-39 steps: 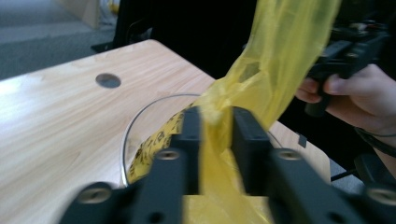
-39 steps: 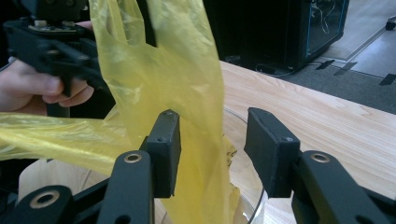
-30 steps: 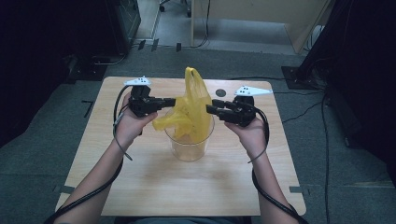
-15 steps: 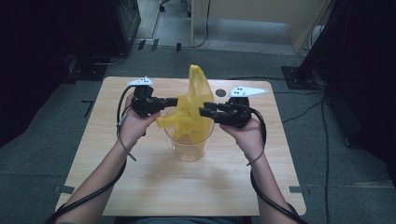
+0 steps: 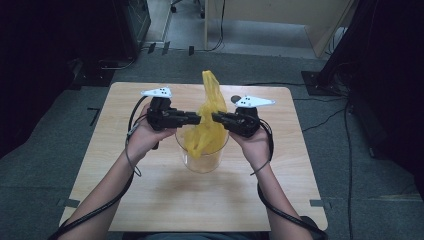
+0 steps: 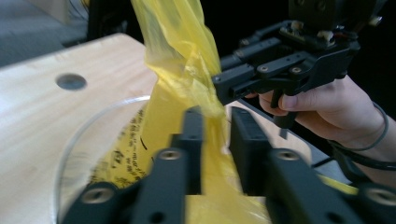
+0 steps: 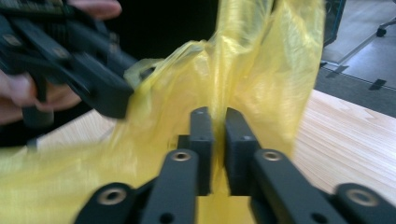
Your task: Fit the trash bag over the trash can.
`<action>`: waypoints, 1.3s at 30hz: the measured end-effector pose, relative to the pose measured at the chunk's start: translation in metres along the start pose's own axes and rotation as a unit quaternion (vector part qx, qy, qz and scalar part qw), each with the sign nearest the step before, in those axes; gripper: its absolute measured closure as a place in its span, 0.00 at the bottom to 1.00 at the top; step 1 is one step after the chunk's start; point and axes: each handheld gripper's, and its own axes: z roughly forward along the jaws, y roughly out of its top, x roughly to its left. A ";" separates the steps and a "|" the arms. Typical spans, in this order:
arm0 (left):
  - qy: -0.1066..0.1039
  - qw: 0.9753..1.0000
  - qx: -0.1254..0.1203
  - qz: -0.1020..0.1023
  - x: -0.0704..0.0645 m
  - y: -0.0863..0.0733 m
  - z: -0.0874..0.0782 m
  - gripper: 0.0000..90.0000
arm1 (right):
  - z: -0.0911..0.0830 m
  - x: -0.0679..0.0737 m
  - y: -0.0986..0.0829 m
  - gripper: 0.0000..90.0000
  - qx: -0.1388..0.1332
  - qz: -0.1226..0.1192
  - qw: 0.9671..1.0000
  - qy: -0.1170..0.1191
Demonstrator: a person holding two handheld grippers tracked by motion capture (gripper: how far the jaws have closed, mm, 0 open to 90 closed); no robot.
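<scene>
One wooden worktop (image 5: 150,200) here, and pretty much dead centre on it sits one clear plastic cup (image 5: 202,159), so I'll place everything off that cup.

One yellow plastic bag (image 5: 209,120) is stuffed into the cup, bottom part bunched up inside and the top sticking straight up well above the rim. You can see some dark print on the bag through the cup wall in the left gripper view.

Two sets of tongs, one in each hand. The left tongs (image 5: 195,119) come in from the left of the cup, just above its rim, and they're nearly together, clamped on a fold of the bag. In the left gripper view (image 6: 215,154) the yellow film runs right between the two black jaws with only a narrow gap left. The right tongs (image 5: 217,118) come in from the right of the cup at about the same height, pointing straight at the left ones, with the bag between the two tips. Same deal in the right gripper view (image 7: 217,149): jaws almost closed, pinching a pleat of the bag.

There's also one small dark round hole (image 5: 236,98) in the worktop, behind the cup and a bit to the right.
</scene>
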 end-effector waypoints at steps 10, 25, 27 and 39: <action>0.021 1.000 -0.020 -0.001 0.006 0.002 -0.013 0.70 | -0.015 -0.017 -0.001 0.99 -0.003 0.002 1.000 -0.007; 0.030 0.999 -0.028 0.015 0.005 0.016 0.000 0.63 | -0.007 -0.008 -0.001 0.99 0.021 -0.029 0.998 0.045; 0.036 0.999 -0.016 0.020 0.005 0.016 0.005 0.63 | -0.005 -0.006 -0.002 0.99 0.024 -0.032 0.998 0.050; 0.084 0.995 0.043 -0.017 0.021 0.001 0.008 1.00 | -0.006 -0.003 -0.001 0.99 0.033 -0.042 0.997 0.063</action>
